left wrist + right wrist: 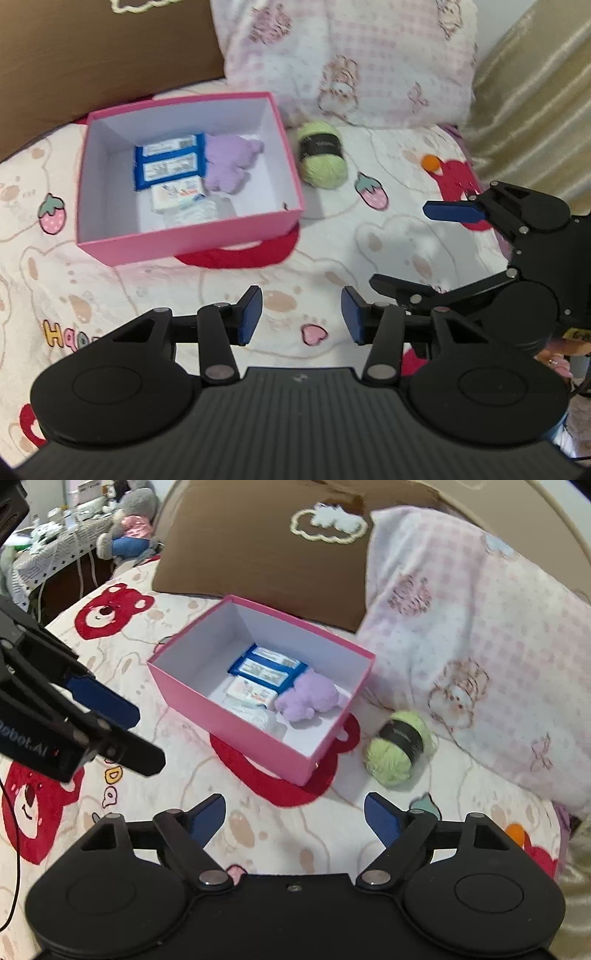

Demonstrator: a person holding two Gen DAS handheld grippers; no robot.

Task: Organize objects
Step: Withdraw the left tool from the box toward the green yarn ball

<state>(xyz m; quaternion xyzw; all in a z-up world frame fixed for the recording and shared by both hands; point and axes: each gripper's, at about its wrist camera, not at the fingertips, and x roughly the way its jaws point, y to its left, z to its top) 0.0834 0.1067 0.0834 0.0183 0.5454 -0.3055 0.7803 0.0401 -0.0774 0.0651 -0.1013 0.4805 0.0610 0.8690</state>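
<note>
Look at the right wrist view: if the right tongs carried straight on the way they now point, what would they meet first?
Probably the printed bedspread just short of the pink box. The right tongs stand open and empty, angled down at the bed; depth is unclear, so the box's near wall could come first.

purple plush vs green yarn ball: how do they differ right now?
The purple plush lies inside the pink box; the green yarn ball sits outside it on the bedsheet, beside the box. The plush is plain lilac and lumpy; the yarn is a rounded skein with a black band. Both are soft, and neither is held.
</note>
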